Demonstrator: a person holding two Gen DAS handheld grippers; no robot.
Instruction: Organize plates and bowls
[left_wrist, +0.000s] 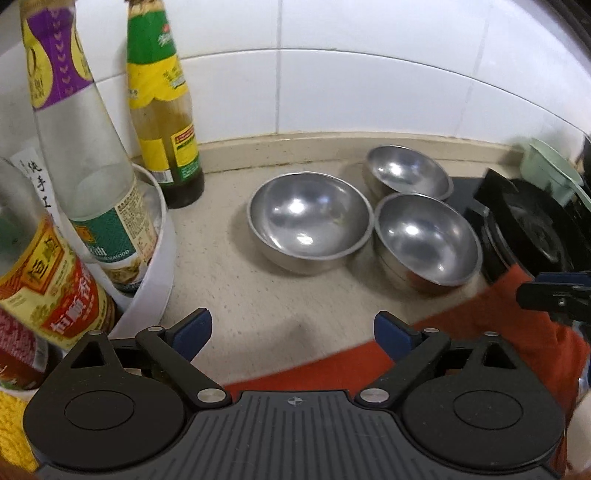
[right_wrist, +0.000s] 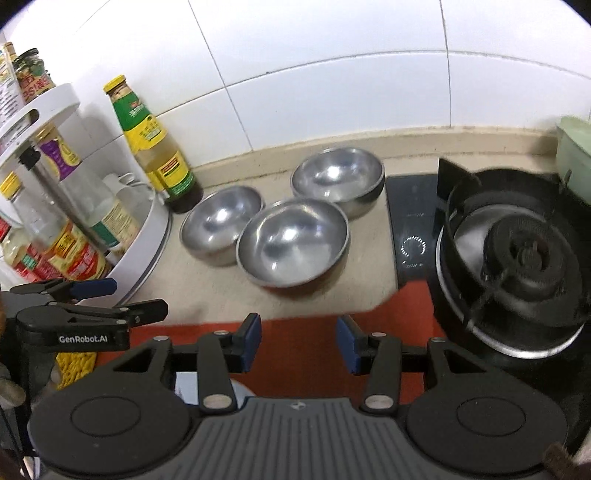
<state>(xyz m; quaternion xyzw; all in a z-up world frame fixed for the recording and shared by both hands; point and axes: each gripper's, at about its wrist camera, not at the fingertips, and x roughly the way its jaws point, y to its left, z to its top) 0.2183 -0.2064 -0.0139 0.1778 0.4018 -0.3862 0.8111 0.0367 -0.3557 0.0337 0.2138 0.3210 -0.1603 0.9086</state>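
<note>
Both wrist views look steeply down at the counter (left_wrist: 229, 280), near; shared — three bowls (left_wrist: 309, 226) (right_wrist: 293, 246), tiled wall (right_wrist: 332, 74).

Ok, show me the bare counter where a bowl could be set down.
Free: the counter strip between the three steel bowls and the red cloth, reaching left to the white bottle rack. Crowded: bowls bunch by the wall, the stove fills the right.
</note>
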